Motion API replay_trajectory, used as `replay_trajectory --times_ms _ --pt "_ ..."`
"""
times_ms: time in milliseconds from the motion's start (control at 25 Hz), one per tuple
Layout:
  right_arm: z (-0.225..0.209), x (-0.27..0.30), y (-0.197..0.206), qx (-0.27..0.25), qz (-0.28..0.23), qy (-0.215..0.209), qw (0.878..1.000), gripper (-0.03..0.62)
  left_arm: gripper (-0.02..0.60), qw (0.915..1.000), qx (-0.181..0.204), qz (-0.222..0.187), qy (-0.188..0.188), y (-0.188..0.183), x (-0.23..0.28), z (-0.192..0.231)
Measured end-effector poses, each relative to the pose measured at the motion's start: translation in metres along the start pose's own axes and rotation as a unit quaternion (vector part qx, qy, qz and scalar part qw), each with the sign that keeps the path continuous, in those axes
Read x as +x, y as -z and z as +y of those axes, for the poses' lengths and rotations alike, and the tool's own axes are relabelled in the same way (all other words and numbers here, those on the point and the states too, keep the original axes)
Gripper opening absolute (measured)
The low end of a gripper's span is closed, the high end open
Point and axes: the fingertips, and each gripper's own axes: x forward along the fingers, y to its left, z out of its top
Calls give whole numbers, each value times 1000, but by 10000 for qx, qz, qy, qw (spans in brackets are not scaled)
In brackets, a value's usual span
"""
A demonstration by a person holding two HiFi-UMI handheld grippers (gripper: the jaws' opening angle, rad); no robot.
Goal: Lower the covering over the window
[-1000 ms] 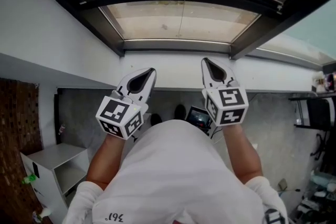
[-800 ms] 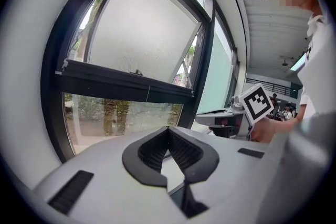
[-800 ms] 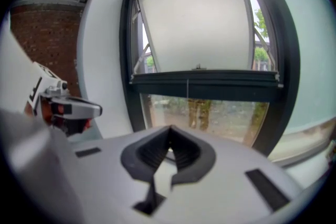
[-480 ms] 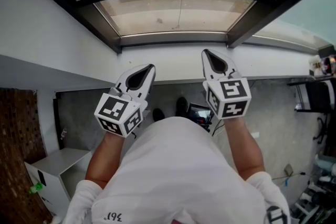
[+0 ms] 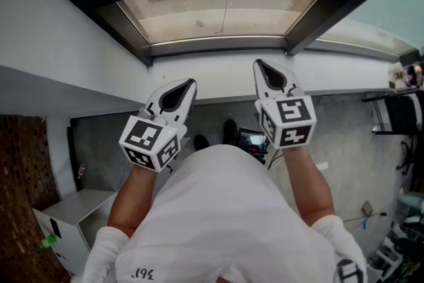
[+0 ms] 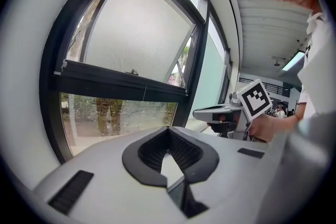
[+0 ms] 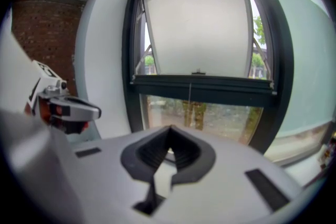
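Both grippers before the window, fingers shut on nothing.
I hold the left gripper (image 5: 191, 82) and the right gripper (image 5: 257, 63) side by side, apart from the glass. The pale translucent covering (image 7: 197, 29) fills only the upper part of the black-framed window (image 7: 132, 50).

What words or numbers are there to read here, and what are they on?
"361°": upside down on the white shirt.
Mark on the sleeve: cut off at the edge, unreadable.
The left gripper and right gripper bear black-and-white square patterns only, no words.
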Motion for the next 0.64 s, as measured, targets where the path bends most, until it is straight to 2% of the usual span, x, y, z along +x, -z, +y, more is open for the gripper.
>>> replay_trajectory --times_ms 640 --pt "3 0 -19 -173 -191 75 9996 20 17 9999 54 -129 53 -9 -1 1"
